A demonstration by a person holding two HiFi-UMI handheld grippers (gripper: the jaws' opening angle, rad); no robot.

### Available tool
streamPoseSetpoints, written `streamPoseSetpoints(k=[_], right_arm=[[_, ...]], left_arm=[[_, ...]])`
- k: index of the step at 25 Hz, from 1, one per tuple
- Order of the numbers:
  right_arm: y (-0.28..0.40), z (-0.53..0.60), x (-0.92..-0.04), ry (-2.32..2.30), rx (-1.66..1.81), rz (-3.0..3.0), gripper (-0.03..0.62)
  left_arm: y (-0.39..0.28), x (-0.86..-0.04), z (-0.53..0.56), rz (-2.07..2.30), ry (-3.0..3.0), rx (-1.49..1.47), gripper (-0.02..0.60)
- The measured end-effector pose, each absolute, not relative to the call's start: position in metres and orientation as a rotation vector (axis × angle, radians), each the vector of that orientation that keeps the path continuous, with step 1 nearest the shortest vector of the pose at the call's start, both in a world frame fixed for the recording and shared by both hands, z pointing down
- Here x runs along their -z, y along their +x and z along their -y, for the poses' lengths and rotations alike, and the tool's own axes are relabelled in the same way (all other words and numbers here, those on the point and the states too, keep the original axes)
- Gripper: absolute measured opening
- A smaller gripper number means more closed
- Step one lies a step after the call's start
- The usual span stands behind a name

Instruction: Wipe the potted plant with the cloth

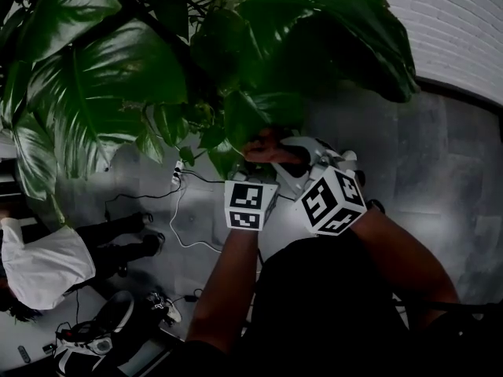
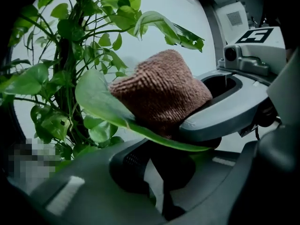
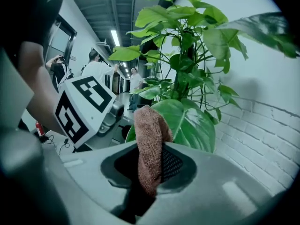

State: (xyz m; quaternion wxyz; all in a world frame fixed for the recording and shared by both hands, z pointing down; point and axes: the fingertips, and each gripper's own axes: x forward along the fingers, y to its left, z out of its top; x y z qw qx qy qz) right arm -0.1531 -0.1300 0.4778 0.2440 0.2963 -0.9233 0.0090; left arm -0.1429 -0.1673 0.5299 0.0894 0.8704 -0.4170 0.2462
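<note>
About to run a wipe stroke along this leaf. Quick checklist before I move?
1. Cloth clamped in right gripper: ok.
2. Cloth on the leaf's upper face: ok, pressed against it.
3. Left gripper backing the leaf from below: ok, jaws apart, leaf lying across them.
4. Leaf free of tears: cannot tell.
5. Bystanders clear of the grippers: ok.

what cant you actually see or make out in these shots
Pot: in no view; leaves fill the head view's top.
Leaf behind the cloth: right gripper view, the cloth covers that part.
People behind: right gripper view, too small to tell what they do.
</note>
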Motion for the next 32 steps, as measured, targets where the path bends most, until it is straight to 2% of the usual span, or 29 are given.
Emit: streamPoseSetpoints(k=[22, 32], right_arm=[[-0.131, 0.059, -0.492, 0.793, -0.210, 2.557, 0.064], [-0.078, 0.084, -0.453, 1.019, -0.140, 2.566, 0.064]], left_arm=[[-0.143, -0.509, 0.174, 1.274, 2.627, -0.699, 0.017], [-0.139, -0.539, 0.169, 1.258, 2.553, -0.723, 0.017]])
